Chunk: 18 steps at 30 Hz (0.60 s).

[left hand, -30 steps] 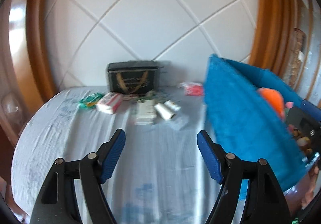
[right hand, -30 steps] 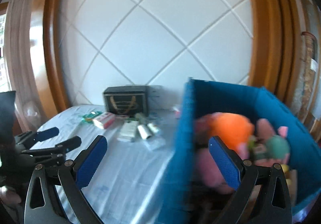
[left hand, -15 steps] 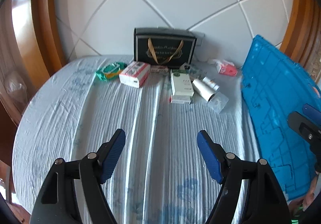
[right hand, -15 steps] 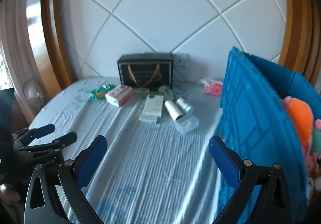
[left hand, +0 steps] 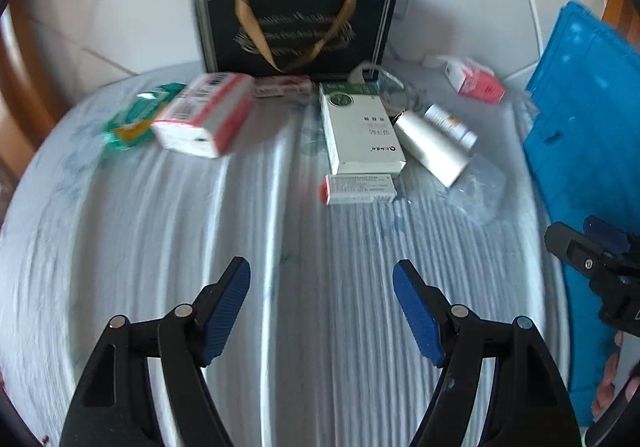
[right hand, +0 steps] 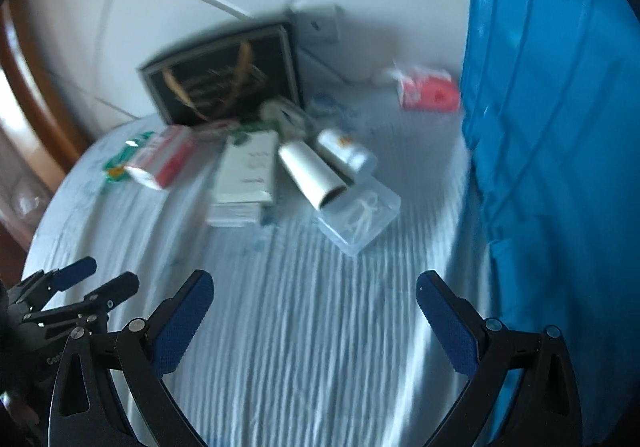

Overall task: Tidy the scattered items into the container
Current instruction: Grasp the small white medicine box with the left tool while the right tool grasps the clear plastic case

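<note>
Scattered items lie at the far end of a pale striped cloth: a white-and-green box [left hand: 358, 129], a small flat box [left hand: 358, 189] in front of it, a white tube [left hand: 430, 149], a small white bottle [left hand: 450, 125], a clear plastic case [left hand: 478, 187], a red-and-white box [left hand: 204, 115], a green packet [left hand: 134, 121] and a pink carton [left hand: 474, 81]. The blue fabric container [left hand: 586, 127] stands at the right. My left gripper [left hand: 322, 287] is open and empty, short of the items. My right gripper [right hand: 314, 299] is open and empty too, beside the container [right hand: 560, 167].
A black gift bag [left hand: 296, 29] with gold handles leans on the white padded headboard behind the items. Brown wooden trim frames the headboard. The cloth's near part [left hand: 312, 327] lies between the grippers and the items. A hand shows at the right edge.
Both grippers have swung down and forward toward the items, which now look larger and nearer. The container's stuffed toys have left view. Jaws stayed open.
</note>
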{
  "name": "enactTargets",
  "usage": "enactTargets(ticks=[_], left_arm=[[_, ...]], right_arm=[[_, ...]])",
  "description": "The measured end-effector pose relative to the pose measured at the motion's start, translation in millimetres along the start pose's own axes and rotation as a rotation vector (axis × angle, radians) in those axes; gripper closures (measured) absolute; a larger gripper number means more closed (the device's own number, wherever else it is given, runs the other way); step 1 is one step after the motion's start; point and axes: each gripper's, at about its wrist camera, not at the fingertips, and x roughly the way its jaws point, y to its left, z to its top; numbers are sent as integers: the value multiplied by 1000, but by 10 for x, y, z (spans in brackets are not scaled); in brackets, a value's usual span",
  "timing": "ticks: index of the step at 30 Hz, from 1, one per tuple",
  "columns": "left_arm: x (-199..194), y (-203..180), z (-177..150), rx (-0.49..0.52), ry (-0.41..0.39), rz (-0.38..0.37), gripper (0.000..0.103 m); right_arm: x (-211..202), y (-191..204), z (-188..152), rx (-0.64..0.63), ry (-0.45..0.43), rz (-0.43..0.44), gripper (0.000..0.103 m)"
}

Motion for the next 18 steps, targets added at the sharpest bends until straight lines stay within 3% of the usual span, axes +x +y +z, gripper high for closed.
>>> enactTargets(ticks=[8,14,18], left_arm=[[933,-55,406,15,59,-51,30],[1238,-201,510,11,82,-105,29],[1309,-352,544,39,74,-81,30]], right_arm=[[974,-358,176,145,70,-20,0],[1373,-423,281,169,99,-52,0],[1524,-468,319,182,108,-49,0]])
